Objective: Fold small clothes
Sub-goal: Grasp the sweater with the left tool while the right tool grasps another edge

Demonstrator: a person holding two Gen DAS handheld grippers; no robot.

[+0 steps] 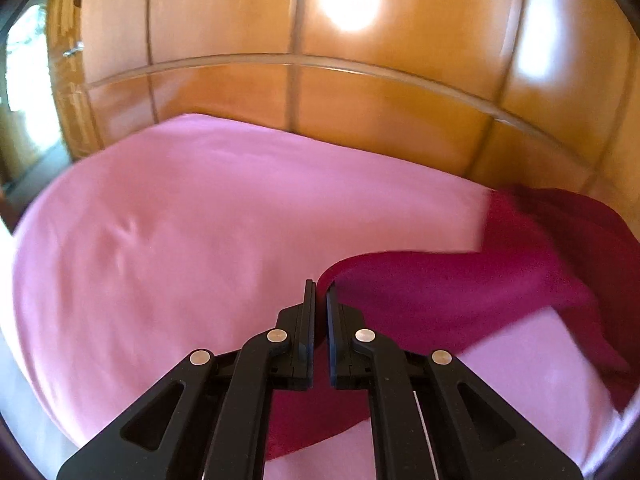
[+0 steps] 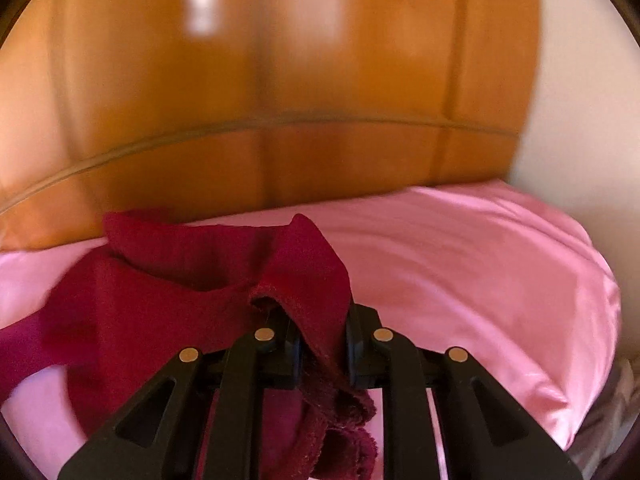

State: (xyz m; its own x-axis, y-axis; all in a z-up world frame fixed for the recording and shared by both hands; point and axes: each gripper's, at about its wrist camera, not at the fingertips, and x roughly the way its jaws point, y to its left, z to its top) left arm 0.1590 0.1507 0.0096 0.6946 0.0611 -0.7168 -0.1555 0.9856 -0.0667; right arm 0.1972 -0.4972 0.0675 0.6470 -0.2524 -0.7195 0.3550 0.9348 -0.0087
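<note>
behind everything you have one wall of glossy wooden panels (image 1: pixel 380 92), filling the frame from nine o'clock round to three o'clock in both wrist views, with bright light patches reflected on it. below it lies one bed under a single pink sheet (image 1: pixel 192 216), smooth apart from a few shallow creases, and it takes up the lower half of each view. at three o'clock in the right wrist view a pale strip of wall borders the panels.

on the sheet you have one dark red garment (image 1: pixel 460 292), the only piece of clothing in sight. from the left wrist view it runs from the centre out to four o'clock, partly raised off the sheet. from the right wrist view it spreads from nine o'clock to the centre, bunched and folded over itself.

you hold two grippers. your left gripper (image 1: pixel 321 300) is clenched, its jaws nearly together, with a curled edge of the garment pinched between the tips at six o'clock. your right gripper (image 2: pixel 320 320) is clamped on a thick fold of the same cloth, whose hemmed edge drapes over the fingers and hangs down between the arms toward six o'clock. both views are blurred.
</note>
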